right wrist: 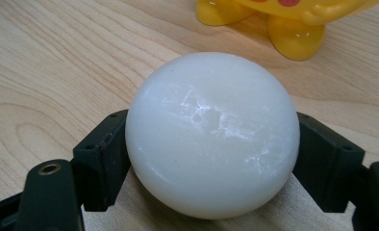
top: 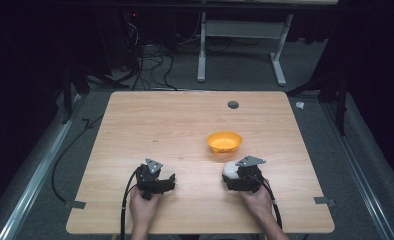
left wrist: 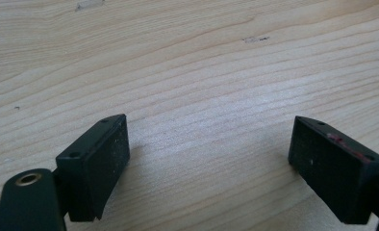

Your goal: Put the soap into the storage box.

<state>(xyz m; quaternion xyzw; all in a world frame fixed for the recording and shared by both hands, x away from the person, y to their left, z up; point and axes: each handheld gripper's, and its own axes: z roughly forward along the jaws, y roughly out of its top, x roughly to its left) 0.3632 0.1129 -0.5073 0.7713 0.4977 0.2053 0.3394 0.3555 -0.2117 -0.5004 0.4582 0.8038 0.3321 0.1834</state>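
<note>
A white ball [right wrist: 211, 132] sits between the two black jaws of my right gripper [right wrist: 211, 159], which press on its sides just above the wood; from above the ball [top: 230, 169] shows at the front of my right gripper [top: 241, 177]. Just beyond it stands a yellow bowl [top: 224, 141] on stubby feet [right wrist: 293, 36]. My left gripper [top: 155, 181] rests near the front of the table, held by a hand. Its jaws stand wide apart over bare wood, with my left gripper [left wrist: 209, 159] holding nothing.
The wooden table [top: 160, 120] has a small grey round cap [top: 233, 104] near its far edge. Cables [top: 127, 200] trail from both grippers over the front edge. A white desk frame [top: 240, 45] stands on the floor beyond.
</note>
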